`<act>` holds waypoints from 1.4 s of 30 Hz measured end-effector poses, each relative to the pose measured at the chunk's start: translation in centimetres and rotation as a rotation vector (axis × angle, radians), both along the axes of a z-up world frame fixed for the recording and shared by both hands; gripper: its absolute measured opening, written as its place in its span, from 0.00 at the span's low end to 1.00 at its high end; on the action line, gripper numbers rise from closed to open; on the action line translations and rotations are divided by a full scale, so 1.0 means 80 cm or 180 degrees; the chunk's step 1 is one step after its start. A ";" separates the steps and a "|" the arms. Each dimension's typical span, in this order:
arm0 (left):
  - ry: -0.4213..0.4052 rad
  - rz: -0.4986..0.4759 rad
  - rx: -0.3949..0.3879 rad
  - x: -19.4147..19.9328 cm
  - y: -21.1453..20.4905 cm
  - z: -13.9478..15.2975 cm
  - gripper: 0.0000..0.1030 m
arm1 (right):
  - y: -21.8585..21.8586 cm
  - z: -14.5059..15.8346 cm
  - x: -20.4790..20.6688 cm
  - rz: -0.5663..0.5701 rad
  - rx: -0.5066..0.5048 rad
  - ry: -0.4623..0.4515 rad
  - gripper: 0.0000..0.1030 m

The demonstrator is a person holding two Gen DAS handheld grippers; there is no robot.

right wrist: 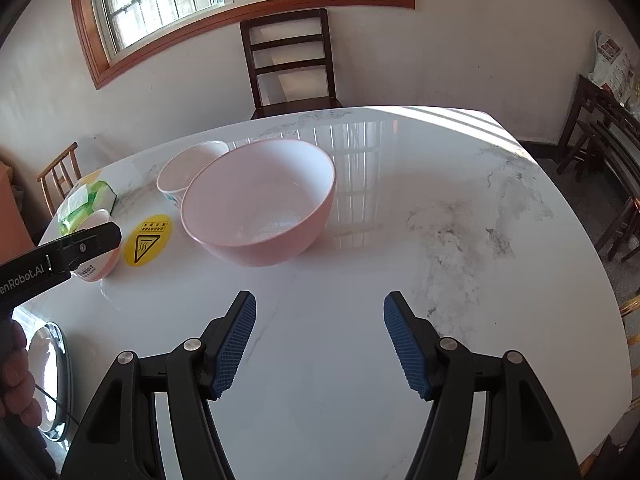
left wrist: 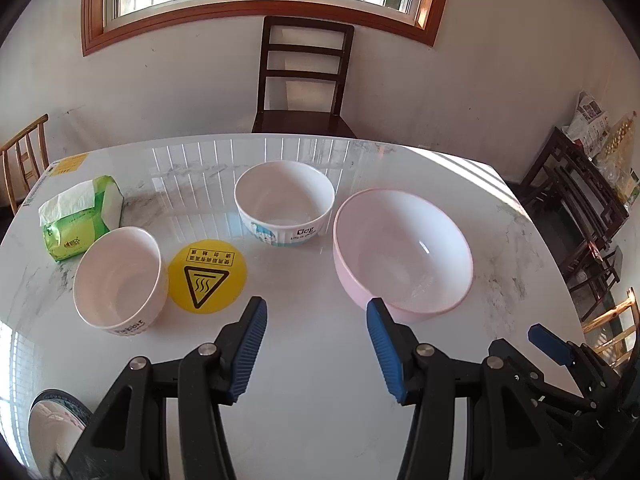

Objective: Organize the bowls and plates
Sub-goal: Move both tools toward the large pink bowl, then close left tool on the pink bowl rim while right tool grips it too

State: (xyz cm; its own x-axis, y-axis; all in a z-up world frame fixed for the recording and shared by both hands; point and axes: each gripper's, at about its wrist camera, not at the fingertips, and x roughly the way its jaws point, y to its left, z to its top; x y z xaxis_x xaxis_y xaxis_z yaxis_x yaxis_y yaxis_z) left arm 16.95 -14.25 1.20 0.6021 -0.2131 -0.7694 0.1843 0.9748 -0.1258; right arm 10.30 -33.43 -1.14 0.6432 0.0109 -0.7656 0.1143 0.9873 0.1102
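Bowls: big pink bowl and two small bowls sit on my marble table, while left gripper and right gripper hover parted, gripping nothing.

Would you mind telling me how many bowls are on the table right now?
3. A large pink bowl sits on the right, a white bowl with a cartoon print behind the yellow warning sticker, and a small pale bowl left of that sticker, beside the tissue pack.
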 end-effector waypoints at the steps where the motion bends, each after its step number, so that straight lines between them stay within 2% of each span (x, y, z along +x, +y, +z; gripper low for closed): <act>1: 0.0019 -0.0001 -0.0010 0.005 -0.001 -0.001 0.52 | -0.002 0.002 0.004 -0.0001 0.0002 -0.0017 0.62; 11: 0.0193 0.0004 -0.0215 0.048 -0.011 -0.009 0.52 | -0.027 0.023 0.054 -0.0062 0.0211 -0.0176 0.62; 14: 0.0203 0.0016 -0.0188 0.061 -0.016 -0.015 0.52 | -0.029 0.021 0.072 -0.0067 0.0228 -0.0141 0.62; 29: 0.0506 0.0021 -0.0011 0.129 -0.038 -0.076 0.52 | -0.035 -0.038 0.150 -0.0104 0.0181 0.0233 0.61; 36: 0.0557 -0.0033 0.0062 0.138 -0.045 -0.093 0.51 | -0.030 -0.058 0.165 -0.0081 0.0211 0.0343 0.50; 40: 0.0638 -0.0126 0.0042 0.138 -0.049 -0.099 0.19 | -0.025 -0.062 0.168 -0.0050 0.0228 0.0372 0.42; 42: 0.0637 -0.0167 0.0012 0.134 -0.053 -0.098 0.13 | -0.024 -0.065 0.168 -0.0067 0.0234 0.0404 0.35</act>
